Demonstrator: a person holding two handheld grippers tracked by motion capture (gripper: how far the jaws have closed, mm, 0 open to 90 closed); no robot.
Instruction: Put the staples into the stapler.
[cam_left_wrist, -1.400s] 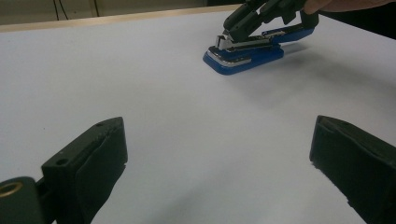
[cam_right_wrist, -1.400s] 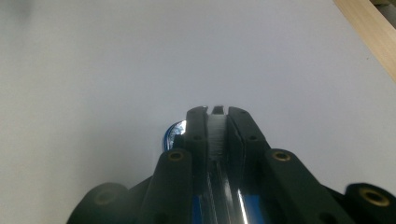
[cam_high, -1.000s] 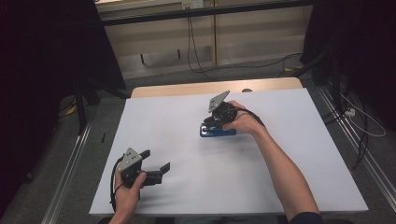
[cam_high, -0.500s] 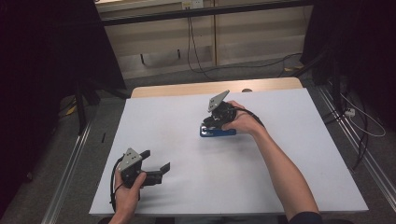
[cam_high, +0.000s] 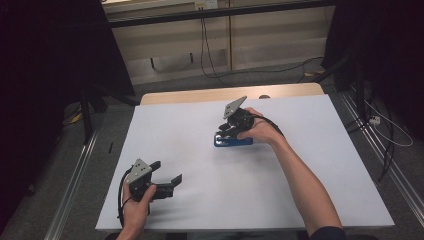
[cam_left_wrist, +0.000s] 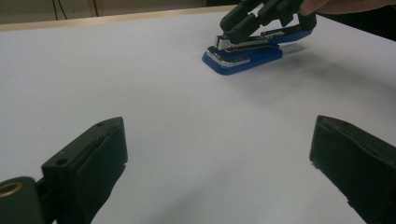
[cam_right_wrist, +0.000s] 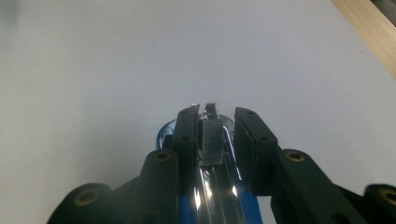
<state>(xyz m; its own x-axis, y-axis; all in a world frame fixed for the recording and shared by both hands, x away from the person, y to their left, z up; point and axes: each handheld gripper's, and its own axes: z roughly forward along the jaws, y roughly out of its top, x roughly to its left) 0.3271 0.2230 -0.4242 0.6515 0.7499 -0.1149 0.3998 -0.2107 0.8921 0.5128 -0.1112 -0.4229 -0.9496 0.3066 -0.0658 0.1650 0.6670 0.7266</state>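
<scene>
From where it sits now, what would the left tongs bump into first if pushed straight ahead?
Probably the blue stapler, which lies ahead, slightly right of centre, under the right tongs. Bare white table lies between; depth is hard to judge.

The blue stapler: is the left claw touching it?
Apart. In the high view the left claw sits open near the table's front, white tabletop between it and the stapler.

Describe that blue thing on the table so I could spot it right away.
On the white table, look past the middle toward its far edge, under the right gripper. There lies a stapler, flat on the surface. It is the one blue thing there, with a shiny metal strip along its top.
</scene>
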